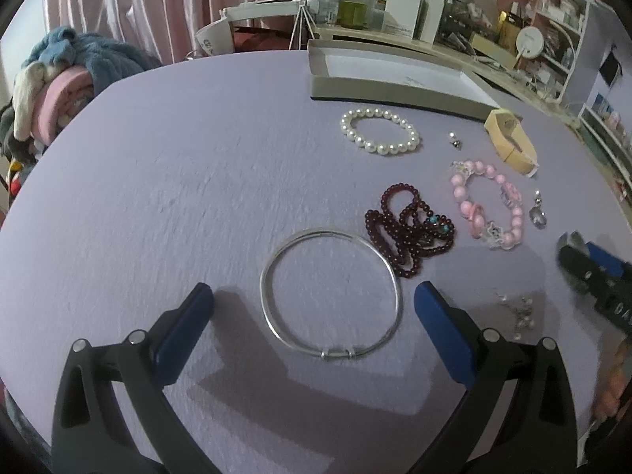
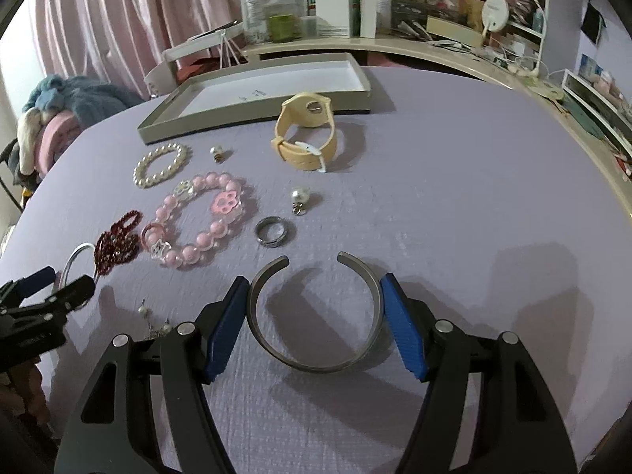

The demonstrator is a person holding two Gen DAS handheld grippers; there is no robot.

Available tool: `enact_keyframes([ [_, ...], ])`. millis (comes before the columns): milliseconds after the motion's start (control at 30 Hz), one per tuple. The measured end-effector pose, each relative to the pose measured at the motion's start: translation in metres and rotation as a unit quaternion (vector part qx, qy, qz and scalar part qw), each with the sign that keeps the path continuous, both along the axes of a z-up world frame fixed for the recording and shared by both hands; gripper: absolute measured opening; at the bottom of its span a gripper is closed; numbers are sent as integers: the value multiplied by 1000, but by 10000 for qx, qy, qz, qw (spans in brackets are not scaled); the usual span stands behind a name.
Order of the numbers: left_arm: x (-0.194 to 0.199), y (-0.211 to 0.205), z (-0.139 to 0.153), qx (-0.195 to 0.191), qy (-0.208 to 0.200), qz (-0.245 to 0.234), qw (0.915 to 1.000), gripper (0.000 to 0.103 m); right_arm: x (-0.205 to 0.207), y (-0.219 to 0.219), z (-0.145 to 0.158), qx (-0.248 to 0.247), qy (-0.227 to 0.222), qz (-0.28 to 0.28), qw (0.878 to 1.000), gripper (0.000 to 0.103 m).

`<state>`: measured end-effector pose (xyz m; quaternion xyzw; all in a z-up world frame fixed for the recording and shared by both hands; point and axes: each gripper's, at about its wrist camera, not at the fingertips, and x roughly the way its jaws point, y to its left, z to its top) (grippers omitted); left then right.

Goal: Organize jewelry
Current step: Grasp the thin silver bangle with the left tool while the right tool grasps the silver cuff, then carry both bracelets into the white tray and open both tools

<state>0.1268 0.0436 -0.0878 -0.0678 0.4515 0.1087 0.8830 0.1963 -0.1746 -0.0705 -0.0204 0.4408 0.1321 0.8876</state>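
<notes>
My left gripper (image 1: 314,296) is open, its blue pads either side of a thin silver bangle (image 1: 331,294) on the purple cloth. My right gripper (image 2: 314,288) is open around a grey open cuff (image 2: 314,316), the pads close to its sides. Beyond lie a dark red bead strand (image 1: 410,227), a pink bead bracelet (image 2: 197,223), a pearl bracelet (image 1: 379,131), a small ring (image 2: 270,231), a pearl charm (image 2: 300,197), a pearl stud (image 2: 216,152) and a beige watch (image 2: 306,134). An empty grey tray (image 2: 252,112) sits at the back.
A small pearl chain piece (image 1: 519,312) lies near the table's front between the grippers. A cluttered shelf with boxes and bottles (image 2: 335,12) runs behind the table. A pile of plush items (image 1: 59,79) sits at the far left.
</notes>
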Motion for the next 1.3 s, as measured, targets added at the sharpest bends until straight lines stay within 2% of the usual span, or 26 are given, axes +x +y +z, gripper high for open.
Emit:
enact_keyframes([
  [67, 1, -3, 0, 132, -22, -82, 9999, 94, 2, 1, 1, 27, 4, -32, 10000, 69],
  [233, 1, -9, 3, 165, -160, -321, 9992, 71, 3, 3, 0, 67, 18, -51, 10000, 69],
  [467, -4, -3, 4, 69, -214, -417, 9989, 71, 1, 3, 5, 121, -53, -30, 9999, 69],
  [567, -9, 7, 8, -63, -245, -286, 9993, 71, 1, 1, 13, 190, -156, -12, 9997, 69],
  [867, -11, 37, 42, -169, -587, 43, 9981, 71, 15, -2, 40, 337, -475, 71, 9983, 69],
  [1067, 11, 40, 74, -98, -885, -56, 9960, 71, 42, 4, 58, 459, -637, 159, 9968, 69],
  [1300, 68, 44, 113, -125, -1243, -258, 9918, 71, 94, 14, 91, 629, -920, 239, 9935, 69],
])
